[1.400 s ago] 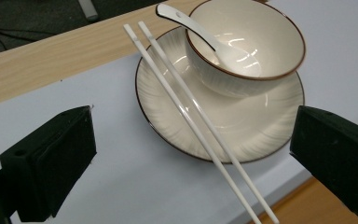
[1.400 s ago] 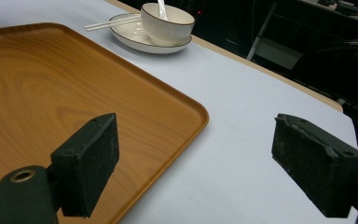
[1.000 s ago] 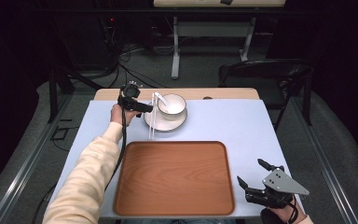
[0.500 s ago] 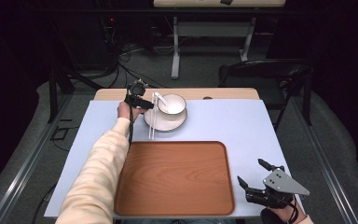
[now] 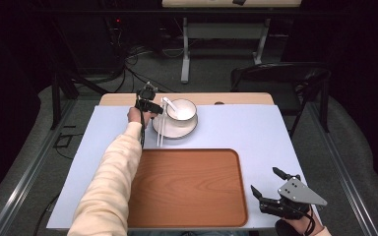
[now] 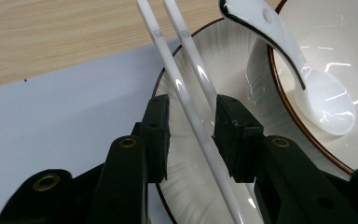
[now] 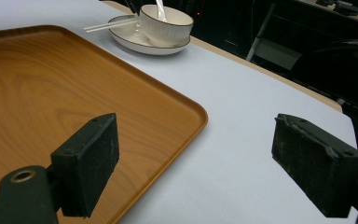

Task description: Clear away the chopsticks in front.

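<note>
High view overlooks table; gripper views share the plate [image 6: 193, 196].

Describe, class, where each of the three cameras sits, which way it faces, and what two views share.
High view: above the person's side, facing forward and down on the table; sleeve and both hands show.
Left gripper view: rides the left gripper, facing the chopsticks between its fingers.
Right gripper view: rides the right gripper, facing across the tray.
All share the bowl.

Wooden tray [image 5: 187, 187] — black chair [image 5: 280, 81] behind table
</note>
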`<state>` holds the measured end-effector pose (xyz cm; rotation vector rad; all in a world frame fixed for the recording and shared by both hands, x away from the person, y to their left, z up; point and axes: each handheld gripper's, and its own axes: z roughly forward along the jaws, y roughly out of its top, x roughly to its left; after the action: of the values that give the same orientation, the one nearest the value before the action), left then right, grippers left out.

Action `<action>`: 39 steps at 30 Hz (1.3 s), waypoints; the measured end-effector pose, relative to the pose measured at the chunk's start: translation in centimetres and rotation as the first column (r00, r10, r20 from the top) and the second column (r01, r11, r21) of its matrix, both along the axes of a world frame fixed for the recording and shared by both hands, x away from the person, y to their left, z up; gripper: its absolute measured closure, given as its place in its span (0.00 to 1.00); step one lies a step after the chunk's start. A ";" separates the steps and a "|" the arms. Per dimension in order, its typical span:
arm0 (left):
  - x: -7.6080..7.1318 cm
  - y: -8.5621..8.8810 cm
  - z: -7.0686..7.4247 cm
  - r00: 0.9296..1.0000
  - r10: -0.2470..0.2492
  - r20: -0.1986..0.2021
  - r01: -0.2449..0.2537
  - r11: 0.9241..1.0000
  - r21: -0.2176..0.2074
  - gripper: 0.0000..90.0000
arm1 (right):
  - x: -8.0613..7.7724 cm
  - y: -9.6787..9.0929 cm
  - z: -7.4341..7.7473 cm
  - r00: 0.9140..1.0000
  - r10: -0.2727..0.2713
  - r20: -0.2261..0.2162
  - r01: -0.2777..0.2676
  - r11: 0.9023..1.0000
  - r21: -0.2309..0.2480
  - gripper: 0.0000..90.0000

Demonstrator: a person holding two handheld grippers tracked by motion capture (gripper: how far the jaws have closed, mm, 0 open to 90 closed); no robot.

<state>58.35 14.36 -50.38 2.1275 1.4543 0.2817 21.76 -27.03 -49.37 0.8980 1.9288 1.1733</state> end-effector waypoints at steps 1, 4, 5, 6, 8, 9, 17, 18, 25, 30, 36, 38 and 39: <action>0.0 -0.2 -0.1 1.000 0.004 -0.002 -0.004 1.000 0.004 0.73 | 0.0 0.0 0.0 1.000 0.000 0.000 0.000 1.000 0.001 0.16; 0.1 -0.4 -0.2 1.000 0.016 -0.017 -0.016 1.000 0.019 0.74 | 0.0 0.0 0.0 1.000 0.000 0.000 0.000 1.000 0.001 0.16; 0.1 -0.5 -0.2 1.000 0.022 -0.019 -0.021 0.999 0.025 0.74 | 0.0 0.0 0.0 1.000 0.000 0.000 0.000 1.000 0.001 0.16; 0.2 -0.5 -0.4 0.999 0.029 -0.023 -0.029 0.999 0.024 0.74 | 0.0 0.0 0.0 1.000 0.000 0.001 0.000 1.000 0.001 0.16; 0.2 -0.6 -0.5 0.999 0.038 -0.033 -0.037 0.999 0.030 0.74 | 0.0 0.0 0.0 1.000 -0.001 0.001 0.001 1.000 0.002 0.16; 0.3 -0.6 -0.6 0.998 0.048 -0.037 -0.047 0.998 0.030 0.75 | 0.0 0.0 0.0 1.000 -0.001 0.002 0.001 1.000 0.003 0.16; 0.3 -0.6 -1.1 0.994 0.085 -0.067 -0.083 0.996 0.022 0.83 | 0.0 0.0 0.0 1.000 0.000 0.002 0.000 1.000 0.003 0.16; 0.3 -0.6 -1.2 0.994 0.089 -0.069 -0.087 0.996 0.021 0.83 | 0.0 0.0 0.0 1.000 -0.001 0.001 0.001 1.000 0.003 0.16; 0.3 -0.8 -1.7 0.990 0.119 -0.077 -0.117 0.993 0.025 0.86 | 0.0 -0.1 0.0 1.000 -0.001 0.001 0.001 1.000 0.004 0.16; 0.3 -1.0 -1.8 0.989 0.131 -0.076 -0.128 0.991 0.041 0.90 | 0.0 -0.1 0.0 1.000 -0.002 0.002 0.002 1.000 0.003 0.16; 0.2 -0.7 -1.8 0.987 0.140 -0.074 -0.139 0.990 0.030 0.93 | 0.0 -0.1 0.0 1.000 -0.002 0.002 0.002 1.000 0.004 0.16; 0.2 -0.5 -1.6 0.987 0.145 -0.067 -0.143 0.989 0.027 0.93 | -0.1 -0.1 0.0 1.000 -0.002 0.002 0.002 1.000 0.005 0.16; 0.1 -0.4 -1.4 0.987 0.149 -0.061 -0.147 0.989 0.021 0.93 | -0.1 -0.1 0.0 1.000 -0.002 0.003 0.002 1.000 0.005 0.16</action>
<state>58.47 13.95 -51.77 2.0614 1.6552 0.2854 21.71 -27.12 -49.34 0.9004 1.9234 1.1776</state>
